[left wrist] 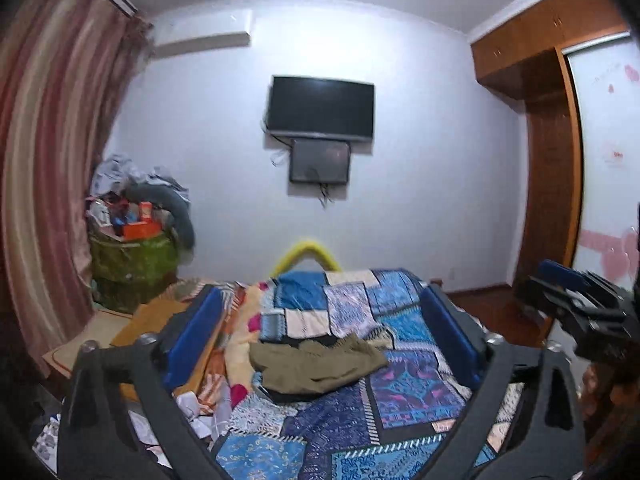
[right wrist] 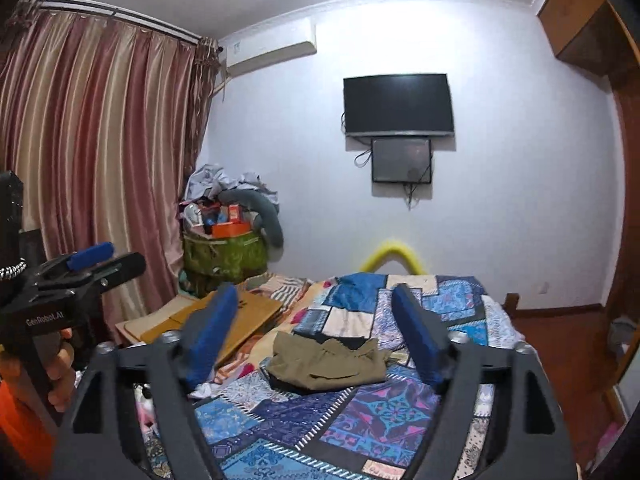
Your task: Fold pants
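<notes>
Olive-green pants [left wrist: 320, 364] lie in a folded heap on the blue patchwork bedspread [left wrist: 404, 392], on top of a dark garment. My left gripper [left wrist: 320, 320] is open and empty, held above the bed short of the pants. In the right wrist view the pants [right wrist: 328, 364] lie between and beyond my open, empty right gripper [right wrist: 316, 320]. The right gripper also shows at the right edge of the left wrist view [left wrist: 580, 296]; the left gripper shows at the left of the right wrist view [right wrist: 88, 268].
A cardboard sheet [right wrist: 224, 316] and a floral blanket lie on the bed's left side. A full green hamper [right wrist: 224, 256] stands by the curtain [right wrist: 92, 160]. A TV [right wrist: 398, 104] hangs on the far wall. A wooden wardrobe [left wrist: 548, 160] is at the right.
</notes>
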